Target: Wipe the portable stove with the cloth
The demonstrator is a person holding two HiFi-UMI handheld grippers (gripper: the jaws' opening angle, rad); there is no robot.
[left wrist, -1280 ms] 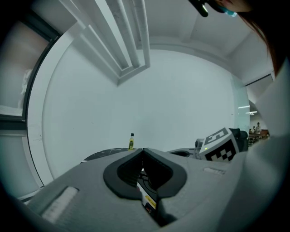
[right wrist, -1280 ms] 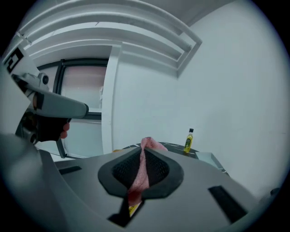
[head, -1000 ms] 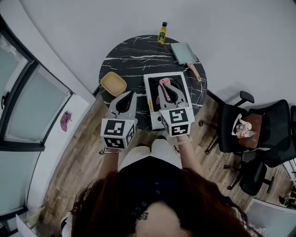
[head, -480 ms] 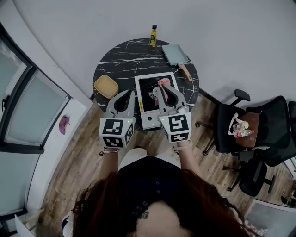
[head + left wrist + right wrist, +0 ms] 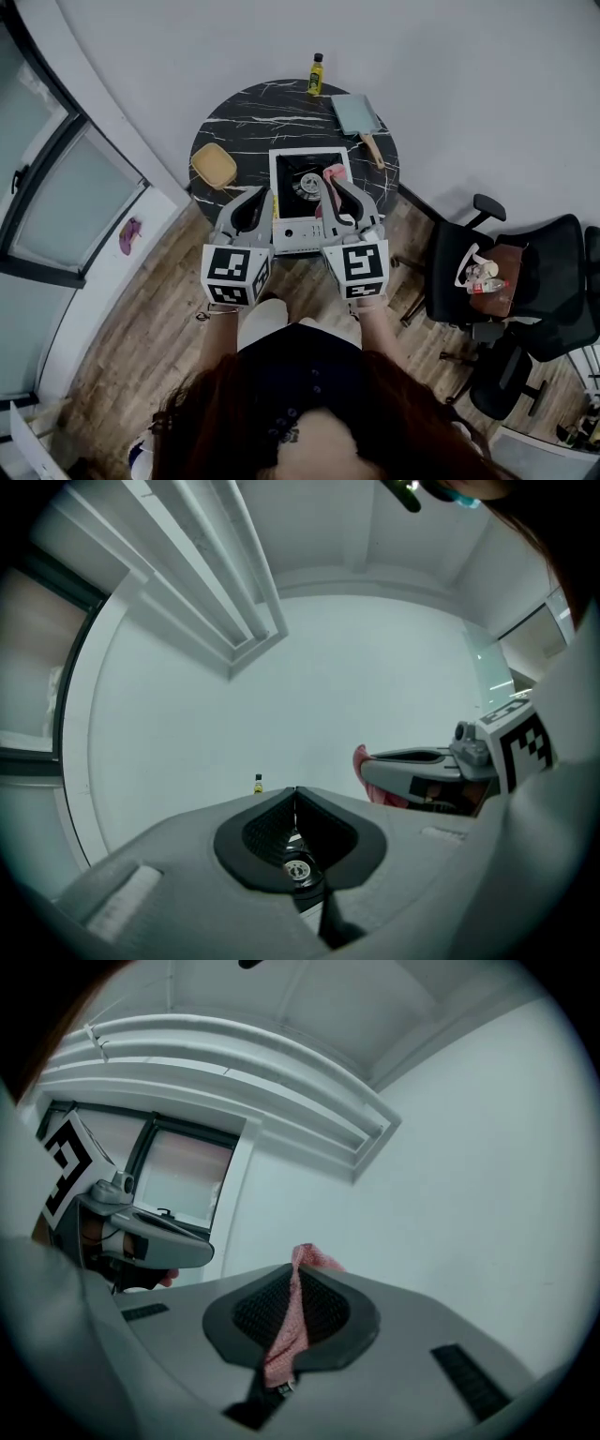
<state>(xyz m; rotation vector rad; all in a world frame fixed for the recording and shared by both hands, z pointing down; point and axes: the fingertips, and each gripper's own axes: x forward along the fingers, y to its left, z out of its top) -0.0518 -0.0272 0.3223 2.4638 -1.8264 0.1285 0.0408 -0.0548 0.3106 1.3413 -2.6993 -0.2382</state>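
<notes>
The right gripper [image 5: 295, 1271] is clamped on the pink checked cloth [image 5: 284, 1327]. The fabric is pinched flat between the dark ribbed pads, with a short tuft sticking out past the tips. That grip leaves only a little loose cloth as the wiping face, so the wiping pressure would come from the tips themselves. In the head view the tuft lies over the right side of the white square portable stove with the black burner top [image 5: 298, 225]. It is probably just above the surface rather than on it, since the right gripper view looks up at wall and ceiling, but contact cannot be confirmed from here.

The left gripper [image 5: 295, 791] has its jaws pressed together on nothing. It sits beside the stove's left edge, likely kept there to brace the body if the wiping pushes it.

The stove stands at the near edge of the round black marble table [image 5: 253, 122], within easy reach. The small yellow bottle [image 5: 316, 73], the grey rectangular pan with a wooden handle [image 5: 354, 112] and the tan square dish [image 5: 214, 166] are set well back from the wiping path
</notes>
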